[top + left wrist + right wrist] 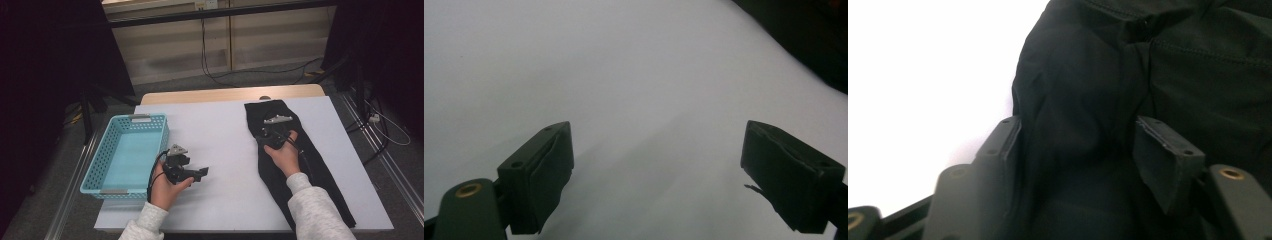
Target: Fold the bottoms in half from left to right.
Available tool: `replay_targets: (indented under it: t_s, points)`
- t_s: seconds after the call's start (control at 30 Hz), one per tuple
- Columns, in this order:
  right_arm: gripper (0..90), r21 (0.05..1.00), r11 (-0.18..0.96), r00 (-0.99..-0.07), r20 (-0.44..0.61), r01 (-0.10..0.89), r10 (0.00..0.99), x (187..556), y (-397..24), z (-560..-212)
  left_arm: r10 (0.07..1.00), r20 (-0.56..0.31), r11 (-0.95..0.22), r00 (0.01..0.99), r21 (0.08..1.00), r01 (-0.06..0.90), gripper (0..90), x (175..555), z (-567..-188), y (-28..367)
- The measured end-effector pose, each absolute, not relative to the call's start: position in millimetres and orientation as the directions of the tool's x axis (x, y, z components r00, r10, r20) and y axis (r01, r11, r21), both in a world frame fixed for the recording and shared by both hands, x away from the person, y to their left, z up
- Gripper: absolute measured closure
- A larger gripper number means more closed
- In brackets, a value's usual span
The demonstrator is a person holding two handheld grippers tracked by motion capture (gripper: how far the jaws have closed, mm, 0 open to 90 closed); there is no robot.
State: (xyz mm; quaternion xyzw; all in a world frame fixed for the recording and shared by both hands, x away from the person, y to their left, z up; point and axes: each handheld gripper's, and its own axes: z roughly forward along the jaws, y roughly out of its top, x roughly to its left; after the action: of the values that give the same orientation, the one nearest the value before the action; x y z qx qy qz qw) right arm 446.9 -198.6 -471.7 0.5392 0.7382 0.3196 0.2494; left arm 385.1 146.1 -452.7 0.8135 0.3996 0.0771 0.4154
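Two grippers: one in each of the person's hands, both over the white table top (220, 125); forearms in pale sleeves come in from the near edge
Left gripper (197, 174): held low over bare white surface near the table's middle, just right of the basket; lying roughly level, pointing toward the garment side
Left jaws: wide apart in the left gripper view (659, 175); only white table between the pads; nothing held
Right gripper (270, 134): set down on the upper part of the black garment, grey three-cornered plate on top; hand wrapped round its body
Right jaws: in the right gripper view (1078, 150) they straddle a raised fold of black cloth; cloth fills the gap between the pads and lies against the left one; whether the right pad presses I cannot tell; partly closed around the fold
Black garment (290, 160): long dark piece lying flat on the right half of the table, running from the far edge toward the near right corner; a stitched seam (1198, 55) shows up close
Blue basket (111, 150): perforated plastic, at the table's left edge, overhanging it; well apart from the garment
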Motion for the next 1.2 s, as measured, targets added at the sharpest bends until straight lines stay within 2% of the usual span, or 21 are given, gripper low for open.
replay_targets:
  t_s: [0.23, 0.37, 0.63, 0.8, 1.2]
  points:
    - [67.7, 0.746, 0.178, -0.251, -0.014, 0.642, 0.968, 449, -207, -470, 0.709, -0.205, -0.34, 0.675, 0.74, 0.581, 13.7, 384, -451, 145]
    - [78.0, 0.751, 0.169, -0.24, -0.014, 0.638, 0.971, 450, -211, -471, 0.712, -0.205, -0.335, 0.672, 0.741, 0.582, 13.8, 384, -451, 145]
    - [83.4, 0.758, 0.178, -0.253, -0.018, 0.627, 0.967, 448, -211, -471, 0.713, -0.201, -0.336, 0.672, 0.743, 0.579, 13.9, 385, -450, 146]
    - [83.9, 0.763, 0.155, -0.276, 0.032, 0.627, 0.961, 448, -209, -471, 0.71, -0.202, -0.342, 0.674, 0.738, 0.581, 13.9, 384, -452, 144]
    - [84.1, 0.763, 0.21, -0.385, 0.055, 0.611, 0.921, 443, -181, -470, 0.715, -0.198, -0.336, 0.671, 0.744, 0.577, 13.8, 385, -449, 146]
